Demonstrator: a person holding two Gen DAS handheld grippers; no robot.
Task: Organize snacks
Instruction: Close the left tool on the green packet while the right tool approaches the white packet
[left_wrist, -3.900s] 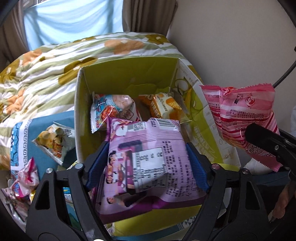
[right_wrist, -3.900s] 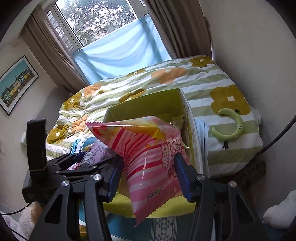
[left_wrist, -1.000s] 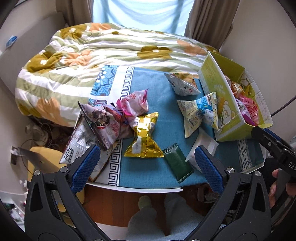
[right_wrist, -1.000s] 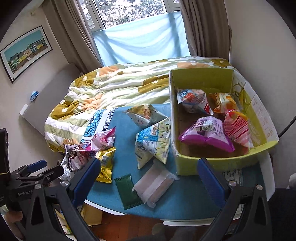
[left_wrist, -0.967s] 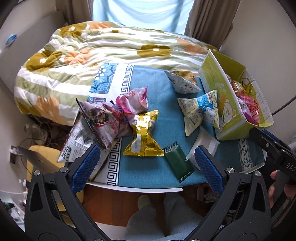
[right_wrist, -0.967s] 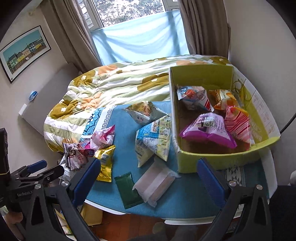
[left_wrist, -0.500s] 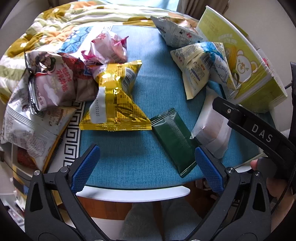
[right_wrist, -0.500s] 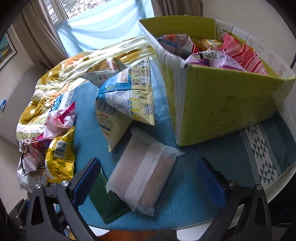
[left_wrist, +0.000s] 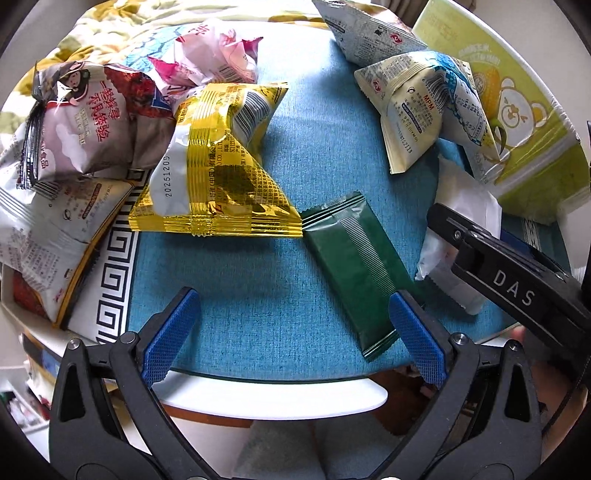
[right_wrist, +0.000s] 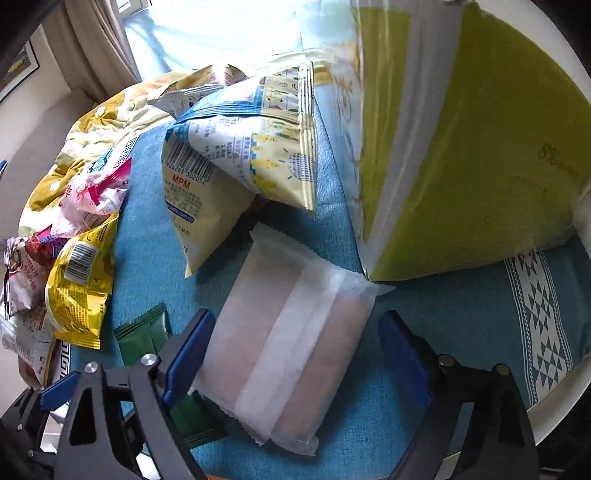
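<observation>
A dark green flat packet lies on the blue table mat; my left gripper is open just above the mat, its right finger beside the packet's near end. A white translucent packet lies between the open fingers of my right gripper, beside the green box. The green packet also shows left of the right gripper. A yellow foil bag and a blue-and-cream bag lie farther back.
Pink and white bags are piled at the left over the mat's patterned border. The table's white front edge is just under the left gripper. The right gripper's body crosses the left view at right. A floral quilt lies behind.
Both grippers have come down close to the table. The left one now hovers by the green packet and the right one straddles the white packet. Both stay open.
</observation>
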